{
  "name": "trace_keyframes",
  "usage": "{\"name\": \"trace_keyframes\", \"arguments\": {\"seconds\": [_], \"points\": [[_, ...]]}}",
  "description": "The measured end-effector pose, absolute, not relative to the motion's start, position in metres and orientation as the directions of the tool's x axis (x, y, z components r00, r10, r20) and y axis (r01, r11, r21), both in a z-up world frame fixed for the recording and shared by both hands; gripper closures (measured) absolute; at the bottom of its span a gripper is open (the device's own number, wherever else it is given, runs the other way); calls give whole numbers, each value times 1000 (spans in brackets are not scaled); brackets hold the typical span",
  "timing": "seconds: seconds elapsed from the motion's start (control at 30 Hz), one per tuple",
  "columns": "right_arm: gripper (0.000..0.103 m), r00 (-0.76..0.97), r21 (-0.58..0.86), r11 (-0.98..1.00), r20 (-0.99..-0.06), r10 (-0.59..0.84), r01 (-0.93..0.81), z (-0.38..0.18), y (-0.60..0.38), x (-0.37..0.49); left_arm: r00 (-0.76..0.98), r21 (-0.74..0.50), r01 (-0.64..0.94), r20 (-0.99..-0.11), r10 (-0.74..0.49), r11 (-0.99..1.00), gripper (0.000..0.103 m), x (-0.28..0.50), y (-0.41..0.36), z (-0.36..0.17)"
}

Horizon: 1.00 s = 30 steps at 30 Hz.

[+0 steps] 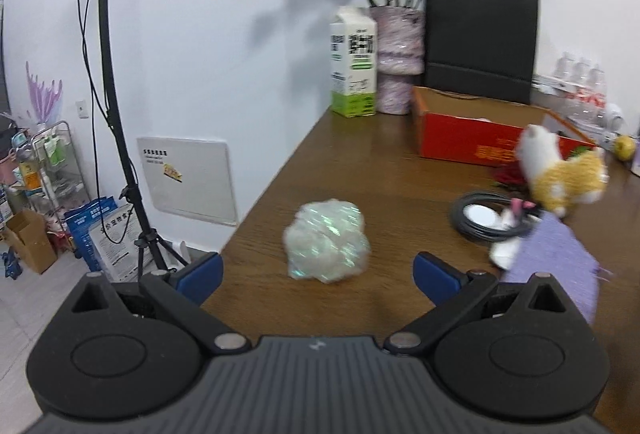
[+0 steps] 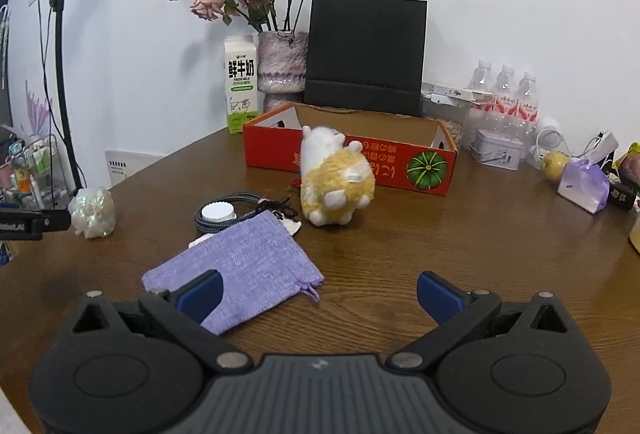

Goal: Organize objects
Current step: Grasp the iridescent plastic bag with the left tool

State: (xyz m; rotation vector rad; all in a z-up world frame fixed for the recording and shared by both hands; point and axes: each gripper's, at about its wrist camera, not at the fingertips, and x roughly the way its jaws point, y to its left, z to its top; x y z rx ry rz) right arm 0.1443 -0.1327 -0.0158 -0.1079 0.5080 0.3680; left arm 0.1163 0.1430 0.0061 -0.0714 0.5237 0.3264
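A shiny iridescent crumpled ball (image 1: 327, 241) lies on the brown table just ahead of my left gripper (image 1: 318, 276), which is open and empty. The same ball (image 2: 93, 212) shows at the left of the right wrist view. My right gripper (image 2: 318, 294) is open and empty above the table; its left finger hangs over a purple knitted pouch (image 2: 236, 266). A yellow and white plush toy (image 2: 336, 180) stands in front of an open red cardboard box (image 2: 400, 162). A coiled dark cord with a white disc (image 2: 218, 213) lies behind the pouch.
A milk carton (image 2: 239, 84), a vase of dried roses (image 2: 282, 62) and a black paper bag (image 2: 364, 54) stand along the wall. Water bottles (image 2: 506, 94), a small tin (image 2: 497, 148), an apple (image 2: 554, 164) and a purple gift box (image 2: 584, 184) sit at right. The table's left edge drops to floor clutter.
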Motion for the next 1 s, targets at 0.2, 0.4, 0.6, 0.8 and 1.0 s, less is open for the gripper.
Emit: {"name": "trace_keyframes", "arguments": {"seconds": [0.2,0.4,0.6,0.8,1.0], "points": [[0,796,-13,929,-520,310,-370,-24,-116,161,812,-3,-336,-508,288,942,0,149,169,-5],[0,784,-11,927,-538,311,-375,-33,-101,175,798,-22,-327,-542,264,945,3,183,182,-15],[0,780,-3,928,-543,311,-372,-39,-97,184,797,-95,-328,-562,221,940,57,176,188,-25],[0,772,18,922,-540,335,-387,-39,-90,187,843,-66,-296,-488,228,953,59,154,164,-19],[0,758,59,919,-545,357,-391,-35,-70,196,860,-74,-261,-472,197,962,59,149,144,-16]]}}
